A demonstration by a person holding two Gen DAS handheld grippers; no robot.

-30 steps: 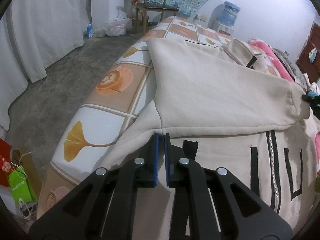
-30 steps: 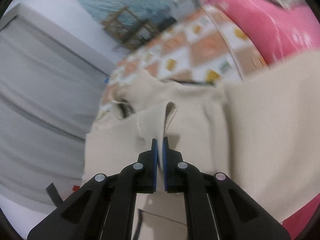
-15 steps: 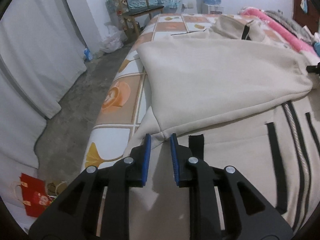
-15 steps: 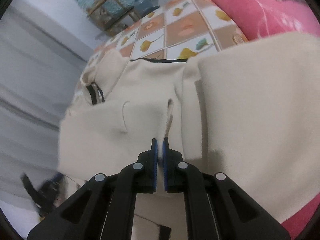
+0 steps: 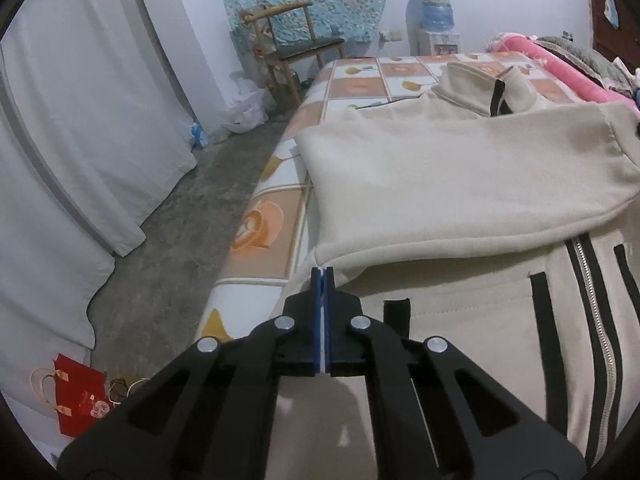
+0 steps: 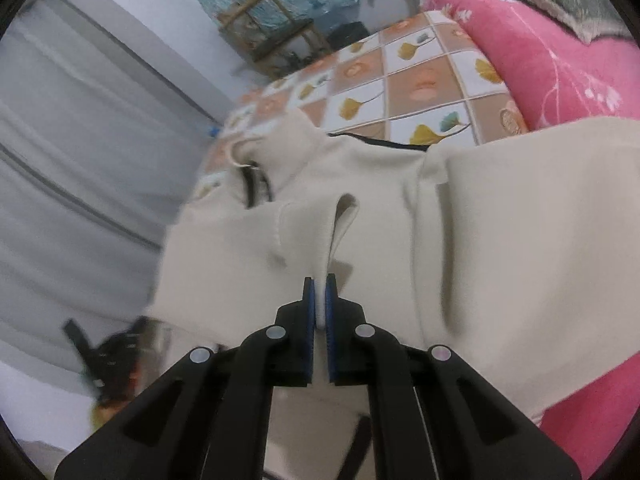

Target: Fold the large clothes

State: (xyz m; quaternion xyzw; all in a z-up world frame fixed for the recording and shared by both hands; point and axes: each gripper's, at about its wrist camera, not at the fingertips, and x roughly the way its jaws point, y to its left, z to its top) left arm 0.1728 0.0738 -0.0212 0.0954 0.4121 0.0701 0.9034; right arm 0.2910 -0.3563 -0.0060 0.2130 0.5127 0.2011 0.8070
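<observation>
A cream zip-up jacket (image 5: 460, 320) with black stripes lies on the bed, one sleeve (image 5: 460, 184) folded across its chest. My left gripper (image 5: 322, 276) is at the sleeve's near corner. Its jaws are closing and the pads stand almost together with only a thin pale line between them. Whether cloth is pinched there does not show. In the right wrist view, my right gripper (image 6: 319, 286) is shut on a raised fold of the jacket (image 6: 500, 240) and lifts it into a ridge. The collar (image 6: 256, 172) lies beyond, to the left.
The bed's tiled-pattern sheet (image 5: 272, 216) ends at its left edge above a grey concrete floor (image 5: 168, 240). White curtains (image 5: 80, 120) hang at the left. A wooden chair (image 5: 292, 40) and a water dispenser (image 5: 434, 12) stand at the far wall. A pink blanket (image 6: 552, 64) lies to the right.
The left gripper opened around the sleeve's corner half a second ago and has closed again, and it has rolled and risen a little. The right gripper stayed shut on the fold and rose slightly.
</observation>
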